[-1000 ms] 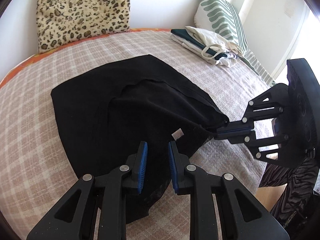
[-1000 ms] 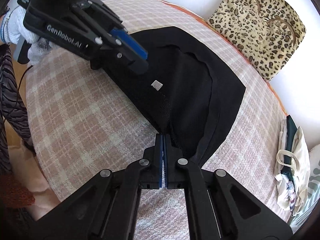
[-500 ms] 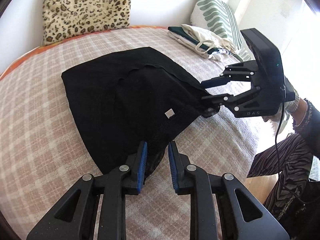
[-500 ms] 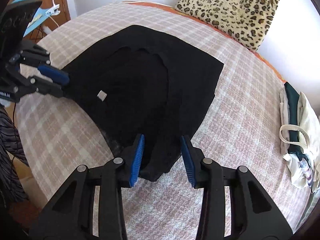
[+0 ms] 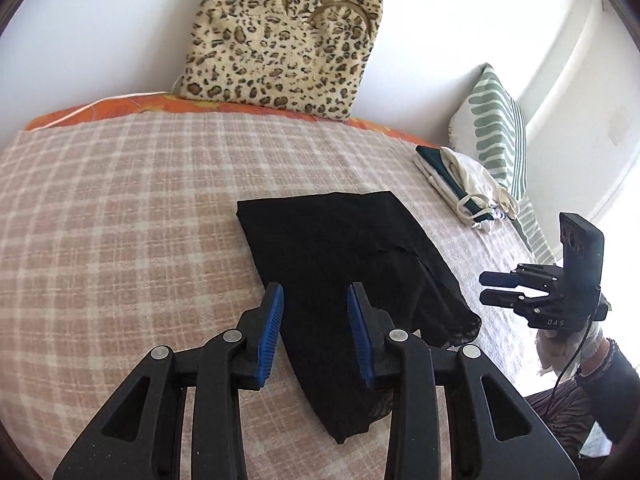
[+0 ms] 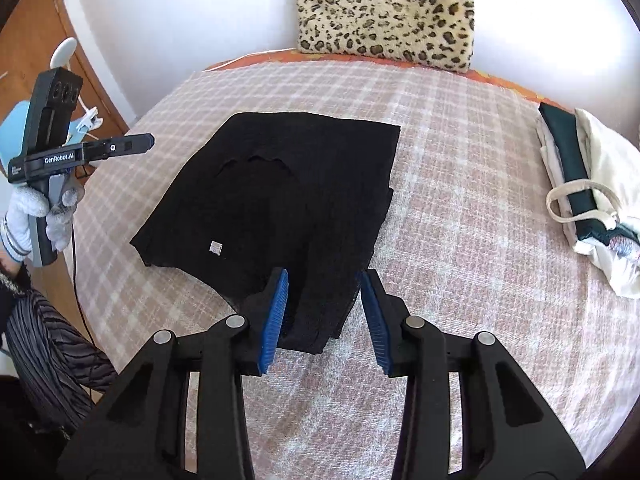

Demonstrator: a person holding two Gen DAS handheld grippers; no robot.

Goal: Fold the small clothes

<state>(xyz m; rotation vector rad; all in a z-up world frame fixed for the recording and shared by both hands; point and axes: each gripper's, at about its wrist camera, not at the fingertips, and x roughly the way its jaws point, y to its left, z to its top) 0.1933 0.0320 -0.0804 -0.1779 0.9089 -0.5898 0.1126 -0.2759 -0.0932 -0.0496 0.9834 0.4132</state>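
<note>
Near the middle of the checked bedspread [image 6: 460, 184] I have the black garment [image 6: 280, 200] lying partly folded, a small white tag [image 6: 216, 247] showing. My left gripper [image 5: 315, 330] and right gripper [image 6: 324, 316] both stand wide open, gripping nothing. Folded clothes [image 6: 580, 184] sit at the bedspread's far right edge.

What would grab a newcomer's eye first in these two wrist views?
The black garment lying loosely folded in the middle of the pink plaid blanket, a small white tag showing near its left edge. Both grippers are open and holding nothing: the right gripper over the garment's near end, the left gripper over its opposite end. A leopard-print pillow leans against the white wall behind, and folded clothes are stacked at the blanket's right.
</note>
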